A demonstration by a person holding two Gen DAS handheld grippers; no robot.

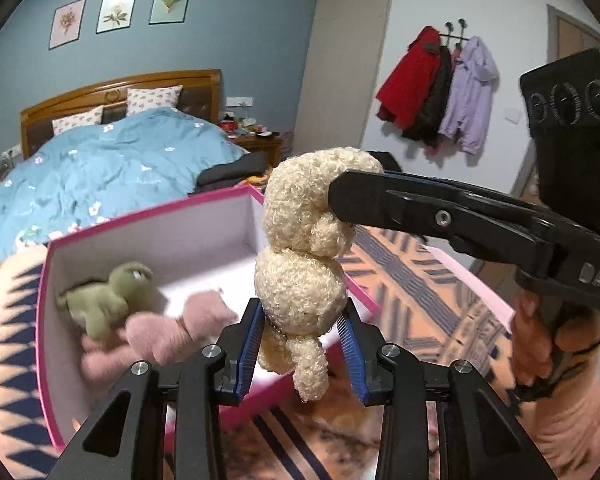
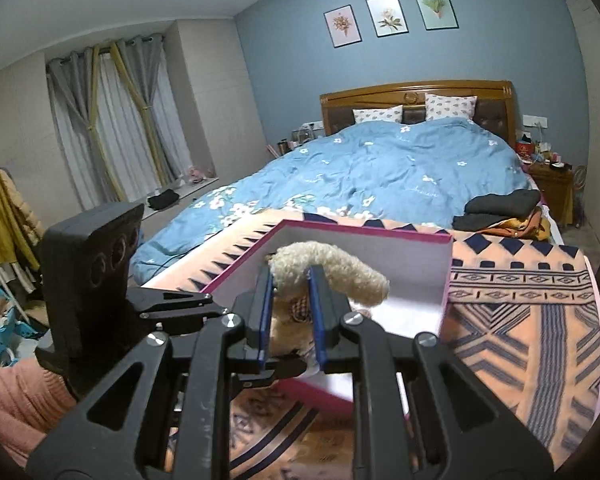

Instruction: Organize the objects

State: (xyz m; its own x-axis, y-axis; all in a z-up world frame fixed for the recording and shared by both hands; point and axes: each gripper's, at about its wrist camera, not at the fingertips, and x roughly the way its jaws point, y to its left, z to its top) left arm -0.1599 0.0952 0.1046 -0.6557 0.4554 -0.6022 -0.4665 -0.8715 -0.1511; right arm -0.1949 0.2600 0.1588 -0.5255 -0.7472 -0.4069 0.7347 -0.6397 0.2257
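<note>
1. Left wrist view, far left: a blue floral duvet (image 1: 112,168) covers the bed, and a patterned orange-and-navy blanket (image 1: 404,292) lies over the near end.
2. On that blanket sits an open pink box (image 1: 204,216) with white inner walls. Its far rim rises beside the duvet and its near right corner lies just behind the left gripper's fingers.
3. Inside the box, against its left wall, lie a green plush toy (image 1: 108,300) and a pink plush toy (image 1: 168,332), touching each other. The right half of the box floor is bare white.
4. Centre: a cream curly plush toy (image 1: 304,248) hangs upright above the box's near right corner, clear of the rim. It is pale, tightly curled, built of rounded lumps, with a limb dangling below.
5. The left gripper (image 1: 300,328) is clamped narrowly on the toy's lower body, blue pads pressing both sides.
6. Right: the right gripper (image 1: 340,196) reaches in from the right edge and pinches the toy's upper part. A hand (image 1: 540,340) holds its handle.
7. Right of the box, the blanket runs open toward the bed's edge.
8. Right wrist view: the right gripper (image 2: 292,304), closed narrow, grips the cream toy, with one curly limb arching rightward over the box interior (image 2: 416,264).
</note>
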